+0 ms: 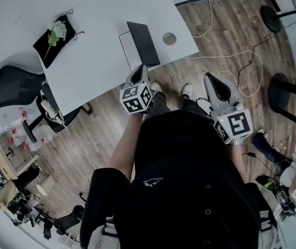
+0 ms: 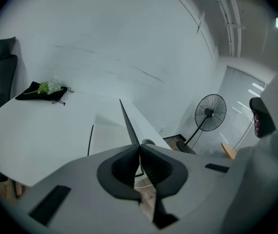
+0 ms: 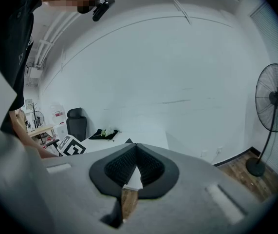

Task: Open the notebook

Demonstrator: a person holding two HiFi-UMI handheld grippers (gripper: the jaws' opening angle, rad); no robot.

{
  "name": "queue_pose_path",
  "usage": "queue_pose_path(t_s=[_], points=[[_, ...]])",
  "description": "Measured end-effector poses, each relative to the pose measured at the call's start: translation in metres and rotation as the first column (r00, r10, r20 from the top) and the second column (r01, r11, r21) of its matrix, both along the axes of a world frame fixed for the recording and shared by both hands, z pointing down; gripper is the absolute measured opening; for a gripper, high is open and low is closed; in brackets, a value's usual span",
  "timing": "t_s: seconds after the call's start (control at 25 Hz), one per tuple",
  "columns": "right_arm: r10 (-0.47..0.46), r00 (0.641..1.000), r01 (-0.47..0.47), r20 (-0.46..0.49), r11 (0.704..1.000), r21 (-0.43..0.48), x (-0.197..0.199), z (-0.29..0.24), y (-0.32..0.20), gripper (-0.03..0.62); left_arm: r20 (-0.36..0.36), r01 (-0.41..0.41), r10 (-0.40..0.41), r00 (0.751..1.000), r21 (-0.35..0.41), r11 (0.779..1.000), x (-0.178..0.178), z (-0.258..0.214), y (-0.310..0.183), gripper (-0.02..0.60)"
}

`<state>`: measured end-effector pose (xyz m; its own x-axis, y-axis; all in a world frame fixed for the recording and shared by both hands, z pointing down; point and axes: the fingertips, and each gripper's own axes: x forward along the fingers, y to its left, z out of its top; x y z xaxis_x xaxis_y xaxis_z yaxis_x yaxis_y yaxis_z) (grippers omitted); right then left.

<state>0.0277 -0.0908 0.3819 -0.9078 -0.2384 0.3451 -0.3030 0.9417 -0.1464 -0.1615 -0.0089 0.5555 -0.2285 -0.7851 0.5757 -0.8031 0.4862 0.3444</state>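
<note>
Head view puts the notebook (image 1: 131, 53) at the near edge of the white tabletop (image 1: 96, 45), close to its right corner, with its dark cover (image 1: 143, 43) lifted partway off the white page.

My main worry is the grip. In the left gripper view the left hand-held gripper (image 2: 139, 147) is pinched shut on only the thin near edge of the cover (image 2: 129, 123), which I see edge-on rising from the jaws. I judge that so narrow a bite could slip as the cover swings further, letting it drop back shut. Nothing holds the lower half down either, so a pull toward me could drag the whole notebook off the edge onto the wooden floor (image 1: 111, 123). A wide swing to the right could also brush the small round disc (image 1: 169, 38) lying just beside it.

In the head view my left arm reaches forward, the left hand-held gripper (image 1: 138, 71) pointing away from me at the tabletop edge, marker cube on top. The right hand-held gripper (image 1: 213, 82) hangs well apart over the floor by my feet. The right gripper view shows the right hand-held gripper (image 3: 136, 147) with its jaw tips together and nothing between them, so it offers no support.
</note>
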Motion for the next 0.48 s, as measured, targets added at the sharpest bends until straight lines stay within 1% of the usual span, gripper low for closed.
queue_pose_path(t_s=[0.2,0.48], points=[[0.009,1.000,-0.009,-0.002,1.000,-0.004,0.001,0.001,-0.002,0.002,0.007,-0.028,0.028,1.000,0.013,1.000,0.006,-0.005,-0.007,0.012],[0.017,1.000,-0.017,-0.001,1.000,-0.008,-0.001,0.001,-0.005,0.002,-0.013,-0.061,0.062,0.998,0.042,0.997,0.012,-0.008,-0.012,0.012]])
